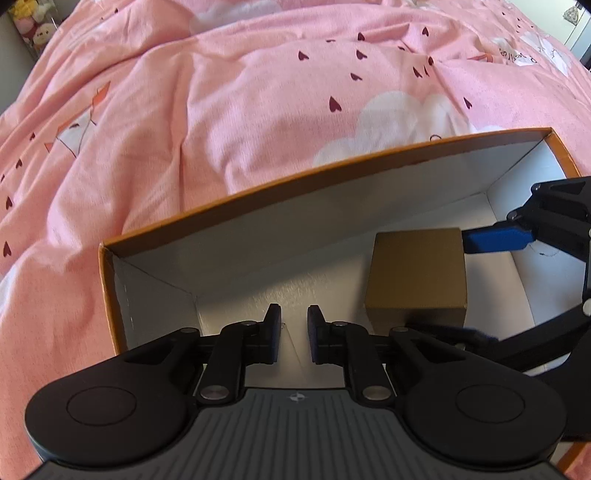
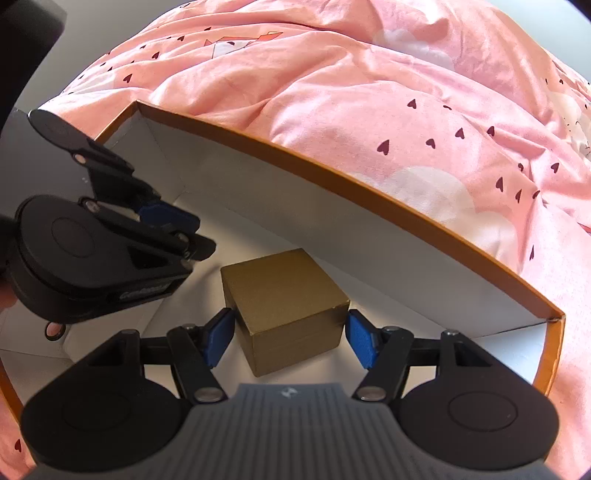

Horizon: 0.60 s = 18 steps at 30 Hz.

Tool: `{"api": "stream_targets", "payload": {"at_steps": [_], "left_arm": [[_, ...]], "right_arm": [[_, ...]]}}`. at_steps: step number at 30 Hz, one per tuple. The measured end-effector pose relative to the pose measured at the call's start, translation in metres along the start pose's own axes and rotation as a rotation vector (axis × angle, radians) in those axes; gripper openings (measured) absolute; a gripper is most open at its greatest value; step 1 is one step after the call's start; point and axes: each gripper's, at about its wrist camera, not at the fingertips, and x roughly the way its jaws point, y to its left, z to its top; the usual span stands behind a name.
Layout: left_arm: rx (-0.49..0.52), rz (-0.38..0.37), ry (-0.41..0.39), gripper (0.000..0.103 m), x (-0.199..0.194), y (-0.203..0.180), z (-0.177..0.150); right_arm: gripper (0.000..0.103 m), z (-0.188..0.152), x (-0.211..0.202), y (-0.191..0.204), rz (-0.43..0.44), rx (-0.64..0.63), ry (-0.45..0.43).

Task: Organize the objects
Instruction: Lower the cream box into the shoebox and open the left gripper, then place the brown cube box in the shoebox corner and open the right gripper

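A large open cardboard box point(image 1: 332, 168) point(image 2: 369, 192), orange outside and white inside, lies on the bed. Inside it sits a small gold-brown cube box point(image 1: 417, 273) point(image 2: 284, 288). My right gripper point(image 2: 290, 334) point(image 1: 439, 284) straddles the cube, and its blue pads point(image 2: 219, 336) press on two opposite sides, shut on it. The cube looks to be resting on the white floor or just above it. My left gripper point(image 1: 293, 325) point(image 2: 173, 221) points down into the left part of the big box. Its jaws are drawn close with nothing between them.
A rumpled pink duvet point(image 1: 221, 92) point(image 2: 406, 92) with dark hearts and white clouds surrounds the big box. Plush toys point(image 1: 33, 26) sit on a shelf at the far left. The big box's walls stand close to both grippers.
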Motion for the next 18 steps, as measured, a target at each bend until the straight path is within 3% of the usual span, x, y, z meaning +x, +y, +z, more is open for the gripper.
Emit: {"api": "stream_targets", "payload": {"at_steps": [8,11,15,18], "left_arm": [[-0.012,-0.005,0.033,0.014,-0.002,0.004,-0.002],[-0.008,-0.011,-0.042,0.014,-0.013,0.005,-0.005],[-0.018,0.03,-0.146,0.015,-0.039,0.011,-0.008],[0.009,0.076,-0.181,0.015,-0.055,0.014,-0.01]], "right_arm": [[0.067,-0.001,-0.002,-0.008,0.052,0.113,0.007],[0.067,0.0,-0.001,-0.015,0.094,0.19,0.012],[0.067,0.004,0.003,-0.017,0.117,0.276,0.015],[0.067,0.007,0.005,-0.015,0.13,0.322,0.008]]}}
